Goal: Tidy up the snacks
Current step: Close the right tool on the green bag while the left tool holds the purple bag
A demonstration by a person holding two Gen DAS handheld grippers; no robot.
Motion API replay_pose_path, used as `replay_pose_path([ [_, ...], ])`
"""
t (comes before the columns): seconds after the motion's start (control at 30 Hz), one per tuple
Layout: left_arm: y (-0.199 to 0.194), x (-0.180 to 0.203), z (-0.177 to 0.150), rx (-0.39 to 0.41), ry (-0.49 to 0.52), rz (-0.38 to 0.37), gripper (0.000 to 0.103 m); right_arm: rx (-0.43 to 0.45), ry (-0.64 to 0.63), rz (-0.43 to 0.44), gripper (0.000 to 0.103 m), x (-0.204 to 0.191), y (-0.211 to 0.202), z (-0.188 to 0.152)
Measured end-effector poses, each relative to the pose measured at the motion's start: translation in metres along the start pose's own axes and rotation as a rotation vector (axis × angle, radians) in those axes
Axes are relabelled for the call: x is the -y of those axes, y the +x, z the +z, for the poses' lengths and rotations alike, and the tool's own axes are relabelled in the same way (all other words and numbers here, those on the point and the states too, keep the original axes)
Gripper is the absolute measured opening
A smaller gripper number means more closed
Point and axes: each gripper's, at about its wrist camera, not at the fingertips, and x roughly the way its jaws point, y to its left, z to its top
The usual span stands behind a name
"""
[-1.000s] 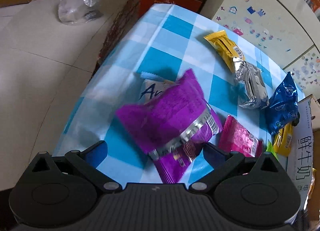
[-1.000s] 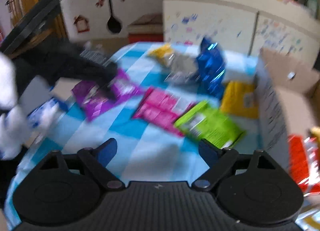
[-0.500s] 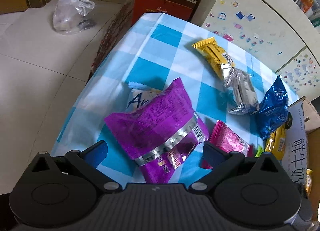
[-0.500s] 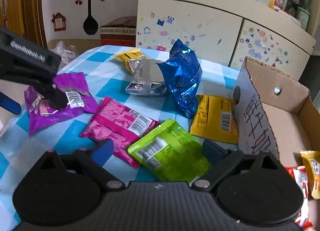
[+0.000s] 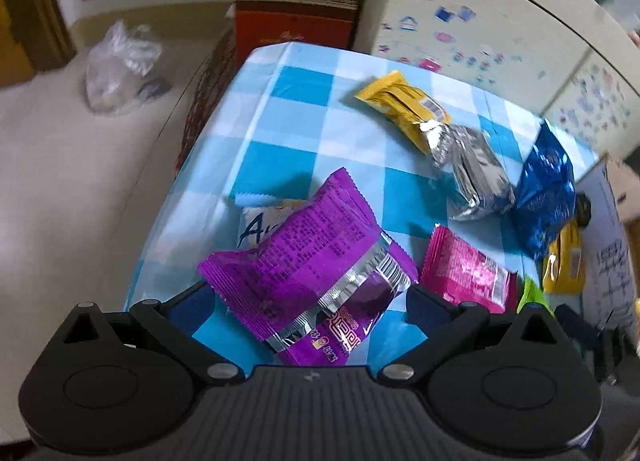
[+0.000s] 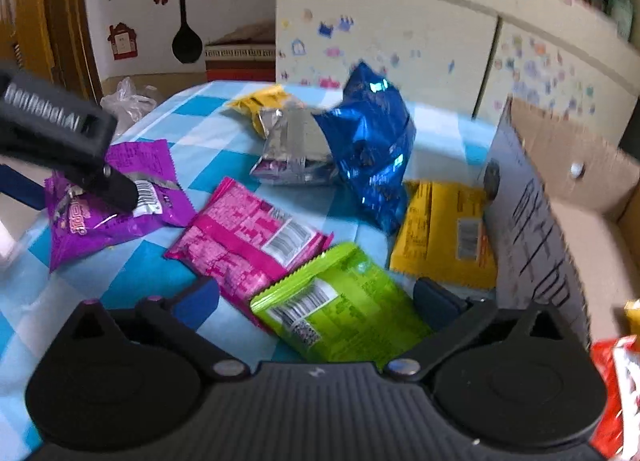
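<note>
Several snack packets lie on a blue checked tablecloth (image 5: 288, 133). A purple packet (image 5: 316, 273) lies between the wide-open fingers of my left gripper (image 5: 306, 301), over a white packet (image 5: 256, 225). The right wrist view shows the left gripper (image 6: 80, 165) right above the purple packet (image 6: 120, 197). My right gripper (image 6: 316, 297) is open, low over a green packet (image 6: 340, 309) and a pink packet (image 6: 248, 241). A blue bag (image 6: 372, 141), a silver packet (image 6: 292, 149) and two yellow packets (image 6: 444, 233) lie further back.
An open cardboard box (image 6: 560, 221) stands at the table's right, with red and yellow packets (image 6: 616, 381) inside. A sticker-covered white cabinet (image 6: 400, 33) is behind the table. A plastic bag (image 5: 120, 65) lies on the floor and a red-brown box (image 5: 296, 9) stands past the table's far end.
My left gripper has come closer to the purple packet, which now lies deeper between its fingers. My right gripper has moved in over the green and pink packets.
</note>
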Motion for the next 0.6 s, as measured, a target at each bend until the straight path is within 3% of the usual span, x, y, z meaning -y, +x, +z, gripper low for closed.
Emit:
replay_pose_path([
  [0.23, 0.002, 0.002, -0.003, -0.004, 0.068, -0.008, 0.103, -0.082, -0.006, 0.07, 0.103, -0.004, -0.011, -0.003],
  [0.43, -0.012, -0.008, 0.001, 0.04, 0.079, -0.047, 0.103, -0.132, 0.083, 0.23, 0.103, -0.005, -0.035, -0.012],
  [0.6, -0.015, -0.003, -0.001, 0.066, 0.176, -0.071, 0.103, -0.105, 0.163, 0.191, 0.102, 0.001, -0.04, -0.022],
])
